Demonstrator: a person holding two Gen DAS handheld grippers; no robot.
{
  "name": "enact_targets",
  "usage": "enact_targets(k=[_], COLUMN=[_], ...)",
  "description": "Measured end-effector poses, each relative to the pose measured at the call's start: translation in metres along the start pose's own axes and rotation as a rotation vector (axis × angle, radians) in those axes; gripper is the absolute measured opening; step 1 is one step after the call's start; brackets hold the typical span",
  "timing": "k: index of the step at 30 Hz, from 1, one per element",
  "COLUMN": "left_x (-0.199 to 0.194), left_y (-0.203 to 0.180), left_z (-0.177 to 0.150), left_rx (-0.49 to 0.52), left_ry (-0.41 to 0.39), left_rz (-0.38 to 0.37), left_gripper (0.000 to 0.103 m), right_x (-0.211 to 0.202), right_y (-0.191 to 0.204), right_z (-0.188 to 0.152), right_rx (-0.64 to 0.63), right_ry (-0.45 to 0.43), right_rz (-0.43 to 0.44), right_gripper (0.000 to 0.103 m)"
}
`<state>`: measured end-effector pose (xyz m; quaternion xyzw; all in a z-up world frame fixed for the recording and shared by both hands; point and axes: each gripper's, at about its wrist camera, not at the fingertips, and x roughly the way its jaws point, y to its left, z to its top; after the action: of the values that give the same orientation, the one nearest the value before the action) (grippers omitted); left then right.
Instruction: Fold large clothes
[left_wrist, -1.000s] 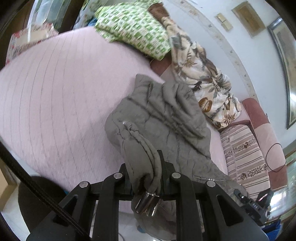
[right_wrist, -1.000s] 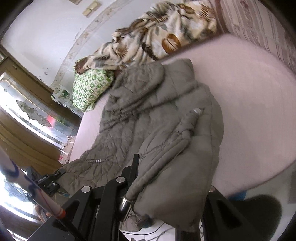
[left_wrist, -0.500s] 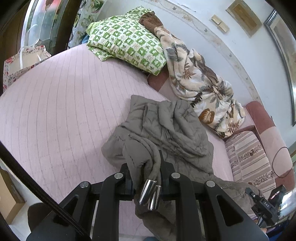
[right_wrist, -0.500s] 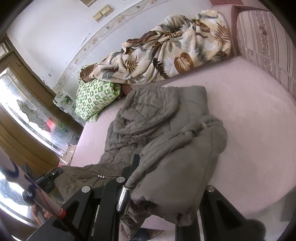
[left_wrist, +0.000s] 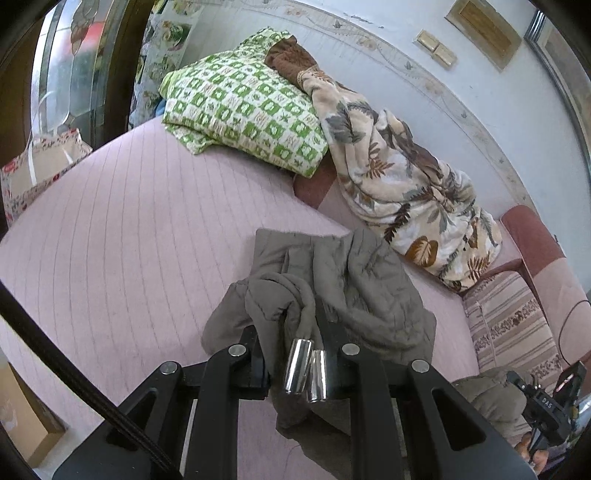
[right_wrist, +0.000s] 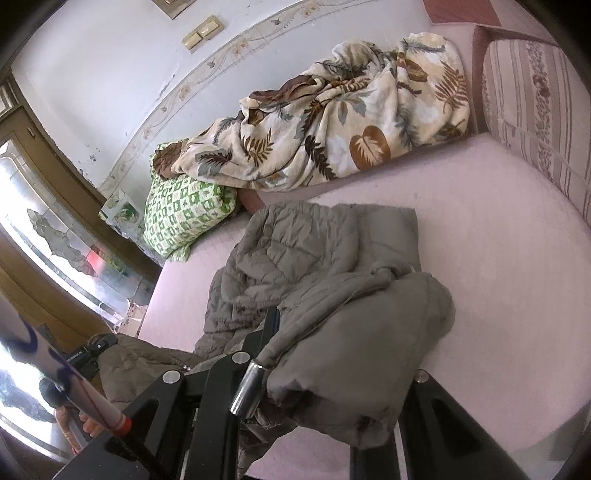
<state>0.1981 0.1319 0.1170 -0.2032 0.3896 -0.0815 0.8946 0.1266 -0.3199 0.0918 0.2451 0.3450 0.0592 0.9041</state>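
Grey quilted coat lies bunched on the pink bed; left claw clenches its fabric; right claw grips another fold.

A pale pink bed with thin quilted lines filled the room, and behind it stood a white wall bearing a curving floral border and a pair of beige switch plates. Along the bed's far edge lay a green-and-white checked pillow and a cream leaf-printed blanket, heaped against the wall, with a striped pink cushion at the far corner. Daylight came through patterned glass panels set in a dark wooden frame, and a floral paper bag stood beside the bed.
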Motion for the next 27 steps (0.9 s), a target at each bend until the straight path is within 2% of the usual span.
enact_targets(k=[13,21,27], left_x=[0.052,0.109,0.173], left_y=[-0.043,-0.064,-0.07], left_z=[0.071,0.106,0.13], left_rx=[0.053,0.097,0.116], left_ry=[-0.051,-0.063,-0.012], left_rz=[0.086,0.194,0.27], left_gripper=[0.017,0.017,0.017], right_x=[0.041,0.088,0.139], right_y=[-0.004,-0.016,-0.036], right_z=[0.077,0.121,0.151], right_rx=[-0.006,-0.003,0.03], right_ry=[-0.025,-0.015,0.022], right_rz=[-0.047,-0.117,-0.163], right_gripper=[0.018,0.018,0.018])
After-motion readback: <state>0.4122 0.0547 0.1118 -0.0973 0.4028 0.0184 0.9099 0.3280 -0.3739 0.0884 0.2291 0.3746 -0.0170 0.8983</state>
